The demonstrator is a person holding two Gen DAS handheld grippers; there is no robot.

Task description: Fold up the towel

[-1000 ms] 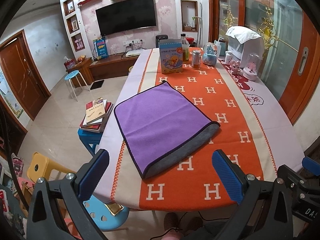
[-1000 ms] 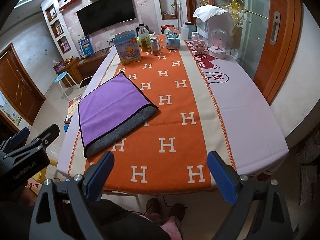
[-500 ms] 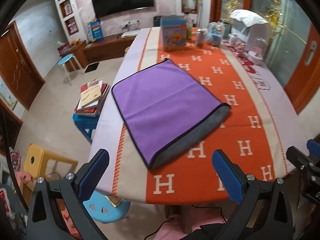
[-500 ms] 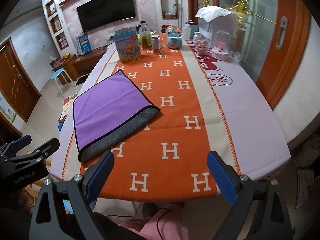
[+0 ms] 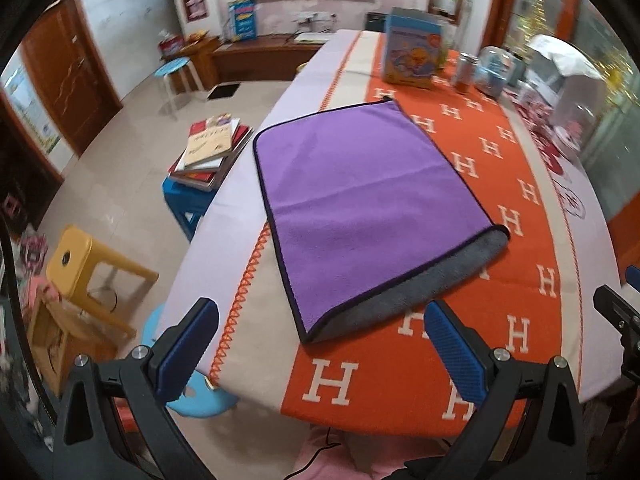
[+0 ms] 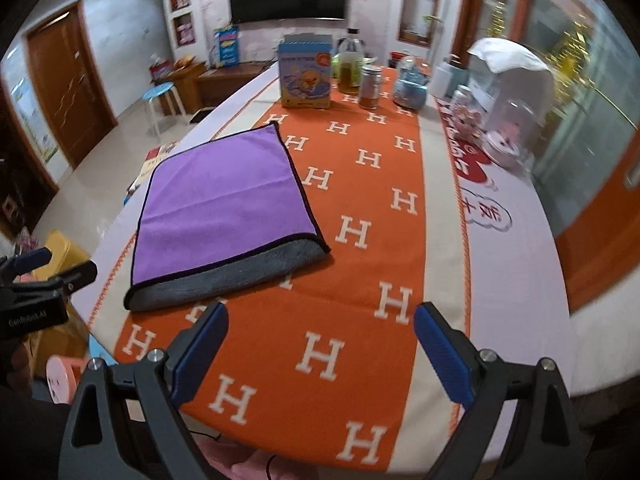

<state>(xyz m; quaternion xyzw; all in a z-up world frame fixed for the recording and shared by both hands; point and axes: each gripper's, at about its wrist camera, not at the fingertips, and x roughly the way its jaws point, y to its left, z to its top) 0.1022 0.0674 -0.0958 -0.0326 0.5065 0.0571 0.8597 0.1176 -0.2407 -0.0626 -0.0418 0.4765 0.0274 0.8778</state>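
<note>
We hold our left gripper [image 5: 320,346] with its blue-padded jaws spread wide and nothing between them; it hangs above the near edge of the table [image 5: 256,344], and the near corner of the towel [image 5: 360,208] shows in the gap below without touching either pad. Our right gripper [image 6: 320,350] is likewise wide apart and empty, poised over the orange runner [image 6: 360,264] just right of the towel's near edge. From the right wrist view we also see the left gripper's black body at the far left, cut off by the frame, so its jaws cannot be read there.

The towel lies flat on the left half of the table, folded once: the purple layer sits on top and a strip of the grey underside [image 5: 420,292] sticks out along the near edge. It straddles the runner's left border and the pale cloth beside it.

At the far end of the table stand a blue carton [image 6: 306,76], a bottle of yellowish liquid [image 6: 350,66], a small metal-capped jar [image 6: 370,88] and a blue pot [image 6: 410,82]; what the jar and pot hold we cannot make out. The items at the right far corner are blurred. Beside the table, a stack of books [image 5: 210,148] rests on a blue stool, near a yellow stool [image 5: 80,268].
</note>
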